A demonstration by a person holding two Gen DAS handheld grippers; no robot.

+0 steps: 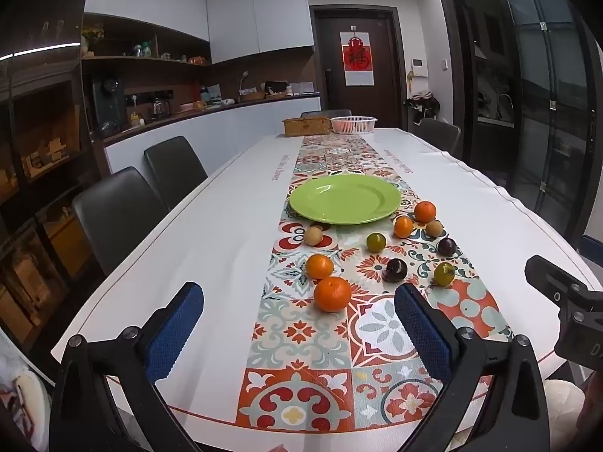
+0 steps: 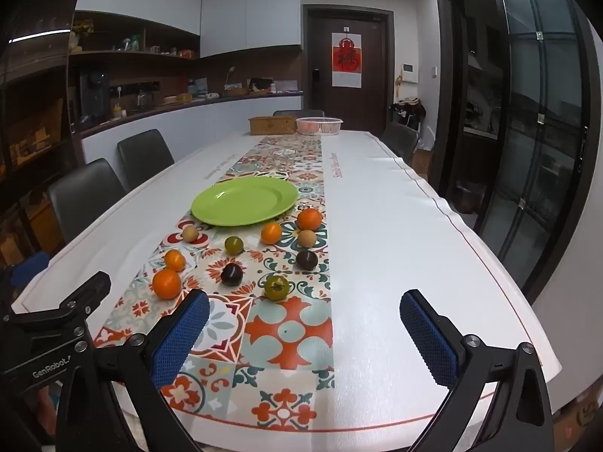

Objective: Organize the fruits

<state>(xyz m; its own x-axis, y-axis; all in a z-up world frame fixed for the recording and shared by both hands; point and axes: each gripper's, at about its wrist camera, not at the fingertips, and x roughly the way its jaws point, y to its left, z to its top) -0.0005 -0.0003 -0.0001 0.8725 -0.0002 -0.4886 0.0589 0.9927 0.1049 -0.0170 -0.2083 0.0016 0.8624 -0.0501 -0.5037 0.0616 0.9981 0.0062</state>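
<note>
Left wrist view: left gripper (image 1: 299, 326), jaws fully spread and empty, faces round orange mandarins (image 1: 332, 293) loose on the patterned surface (image 1: 301, 339) before the empty green plate (image 1: 345, 199); right wrist view: right gripper (image 2: 305, 333), likewise wide and empty, could nudge the green-brown tomato (image 2: 276, 287) rolling.

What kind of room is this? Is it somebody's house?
Probably a dining room in a home. There is a long table with chairs beside it, a counter with shelves of household things, and a plate by loose fruit.
</note>
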